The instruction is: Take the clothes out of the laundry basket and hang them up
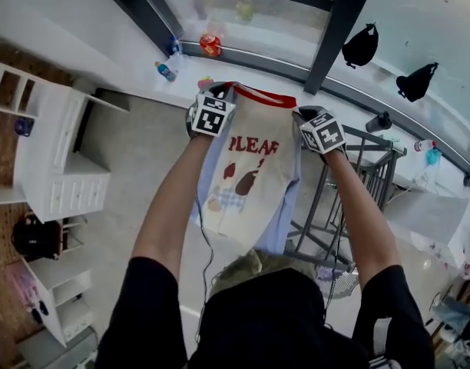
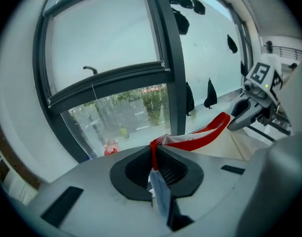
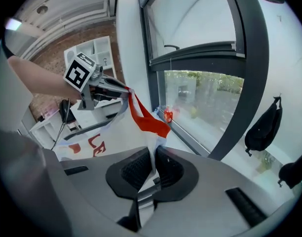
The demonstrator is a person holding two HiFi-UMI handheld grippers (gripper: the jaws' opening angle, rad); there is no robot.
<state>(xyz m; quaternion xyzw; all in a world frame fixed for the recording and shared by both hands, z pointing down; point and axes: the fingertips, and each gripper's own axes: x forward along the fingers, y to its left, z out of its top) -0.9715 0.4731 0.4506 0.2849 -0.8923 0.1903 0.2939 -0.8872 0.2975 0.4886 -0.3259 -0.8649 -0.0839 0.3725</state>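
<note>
A: Left gripper [image 1: 216, 100] and right gripper [image 1: 312, 123] are each clenching a shoulder of the T-shirt [image 1: 254, 177], which is hanging spread between them.
B: Best holding the collar taut while steering toward the rack [image 1: 363, 177] below the right gripper.

There's the cream cotton T-shirt [image 1: 250, 191], red neckband [image 1: 264, 96] across the top, dark red lettering and red-brown shapes printed down the front, pale blue sleeves at the edges! On the left hand-held gripper [image 2: 156, 169] and the right hand-held gripper [image 3: 153, 169]: grey shells, black pads, white cubes with black square markers. Off to the side a white shelf unit [image 1: 62, 167], and black bags [image 1: 362, 46] on the glass
</note>
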